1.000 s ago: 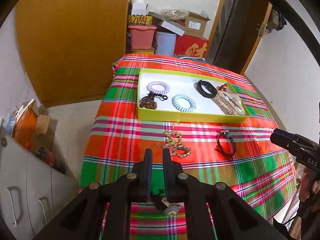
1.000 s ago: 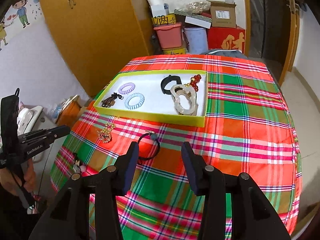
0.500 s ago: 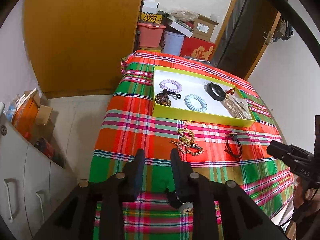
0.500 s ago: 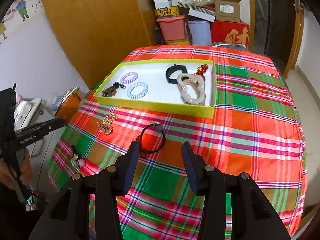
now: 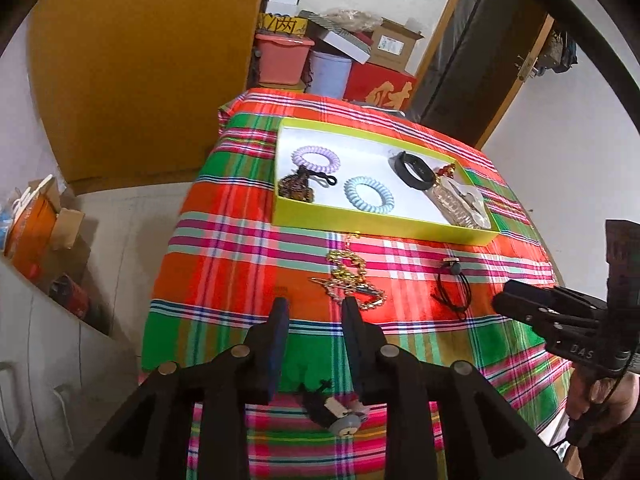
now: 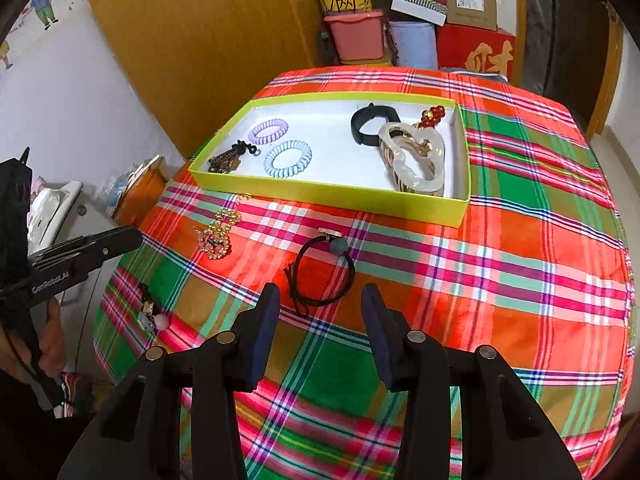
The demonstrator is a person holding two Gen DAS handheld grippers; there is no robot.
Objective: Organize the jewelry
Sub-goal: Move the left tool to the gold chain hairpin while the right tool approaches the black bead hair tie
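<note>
Left gripper [image 5: 314,306]: my jaws stand apart with nothing between the pads; I hover above the near part of the plaid tablecloth [image 5: 224,248].
Right gripper [image 6: 316,300]: my jaws are parted wide and grip nothing; they are poised just short of the black hair tie [image 6: 324,272].
Black hair tie: lies flat on the cloth, in front of the tray's near wall, apart from it; a grey bead and a gold disc sit at its far end.
Gold chain [image 5: 352,280]: a loose heap on the cloth, just beyond my left fingertips, with one strand reaching towards the tray.
Beaded charm tie [image 6: 151,316]: lies at the near left edge of the cloth; in the left view it shows below my left jaws.
Yellow-green tray [image 6: 332,190]: rests on the far half of the cloth, white inside.
Tray contents: lilac coil tie [image 6: 268,131], blue coil tie [image 6: 288,153], dark tasselled piece [image 6: 226,158], black band [image 6: 370,124], pearly hair claw [image 6: 416,156], red beads [image 6: 432,114].
Background: wooden wardrobe [image 6: 192,36]; stacked boxes and bins [image 6: 400,20] behind the table.
</note>
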